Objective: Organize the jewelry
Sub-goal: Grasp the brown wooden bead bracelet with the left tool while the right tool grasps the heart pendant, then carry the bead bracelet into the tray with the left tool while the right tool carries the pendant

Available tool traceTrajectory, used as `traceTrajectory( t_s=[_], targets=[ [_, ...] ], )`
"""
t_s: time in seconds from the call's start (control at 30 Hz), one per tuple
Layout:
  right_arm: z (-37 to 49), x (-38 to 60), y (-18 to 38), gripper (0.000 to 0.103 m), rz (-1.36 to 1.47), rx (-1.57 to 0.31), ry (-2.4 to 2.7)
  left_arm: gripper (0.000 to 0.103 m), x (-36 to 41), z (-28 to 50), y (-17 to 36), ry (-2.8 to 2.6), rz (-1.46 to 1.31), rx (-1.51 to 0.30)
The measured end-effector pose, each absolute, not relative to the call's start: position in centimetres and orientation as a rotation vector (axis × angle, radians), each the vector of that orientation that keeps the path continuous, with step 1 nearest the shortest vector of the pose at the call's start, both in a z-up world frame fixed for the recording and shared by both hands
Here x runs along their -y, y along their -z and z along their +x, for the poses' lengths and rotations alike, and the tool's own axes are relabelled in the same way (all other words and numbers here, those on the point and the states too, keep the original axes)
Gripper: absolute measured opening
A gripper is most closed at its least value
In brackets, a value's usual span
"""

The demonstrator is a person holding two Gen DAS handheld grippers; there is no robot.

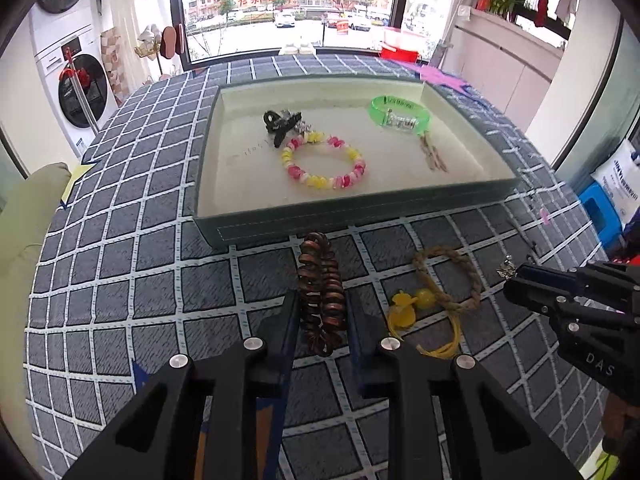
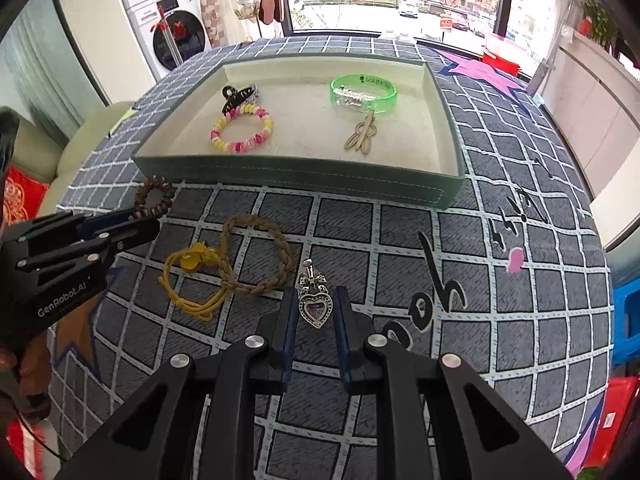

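Observation:
A green tray (image 1: pixel 352 216) (image 2: pixel 280 172) holds a black hair clip (image 1: pixel 280 122), a pink-and-yellow bead bracelet (image 1: pixel 324 162) (image 2: pixel 242 132), a green wristband (image 1: pixel 400 114) (image 2: pixel 362 94) and a tan clip (image 1: pixel 434 154) (image 2: pixel 362 136). My left gripper (image 1: pixel 322 300) (image 2: pixel 132 232) is shut on a brown spiral hair tie (image 1: pixel 322 292) (image 2: pixel 154 198) in front of the tray. My right gripper (image 2: pixel 316 304) (image 1: pixel 516 280) has its fingers close on either side of a silver heart pendant (image 2: pixel 314 300) (image 1: pixel 506 268) on the cloth. A braided tan ring (image 1: pixel 448 280) (image 2: pixel 256 256) and a yellow hair tie (image 1: pixel 420 316) (image 2: pixel 192 280) lie between the grippers.
The table carries a grey checked cloth (image 1: pixel 120 280) (image 2: pixel 500 320) with star and letter prints. A washing machine (image 1: pixel 76 92) stands at the far left, windows behind the table, a white cabinet (image 1: pixel 508 64) at the right. A blue stool (image 2: pixel 628 320) stands at the right edge.

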State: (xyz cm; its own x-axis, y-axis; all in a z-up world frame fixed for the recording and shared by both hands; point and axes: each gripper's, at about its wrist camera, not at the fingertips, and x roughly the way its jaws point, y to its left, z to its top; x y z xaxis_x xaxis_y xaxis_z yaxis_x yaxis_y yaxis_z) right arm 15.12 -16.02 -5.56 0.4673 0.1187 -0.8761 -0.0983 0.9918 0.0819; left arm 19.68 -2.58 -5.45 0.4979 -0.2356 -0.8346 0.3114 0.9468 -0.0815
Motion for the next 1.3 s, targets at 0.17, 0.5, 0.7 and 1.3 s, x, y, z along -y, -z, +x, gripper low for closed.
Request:
traceTrajectory(
  t_s=[0.17,0.5,0.7,1.3],
  targets=[
    [14.7,16.7,4.3,0.019,0.066,-1.057,-0.147,0.036,1.7,19.2,3.6,0.338,0.057,-0.958],
    [17.0,19.1,-0.1,0.019,0.175,-0.979,-0.147,0.036,1.1,21.5,-0.9,0.34,0.009,-0.883],
    [20.7,19.8,-0.5,0.019,0.213,-0.981,-0.142,0.036,2.3,24.3,-1.4,0.34,0.022,-0.886],
    [28.6,20.7,4.0,0.019,0.246,-1.032,-0.114,0.036,5.2,31.8,4.3,0.291,0.07,-0.998]
  ],
)
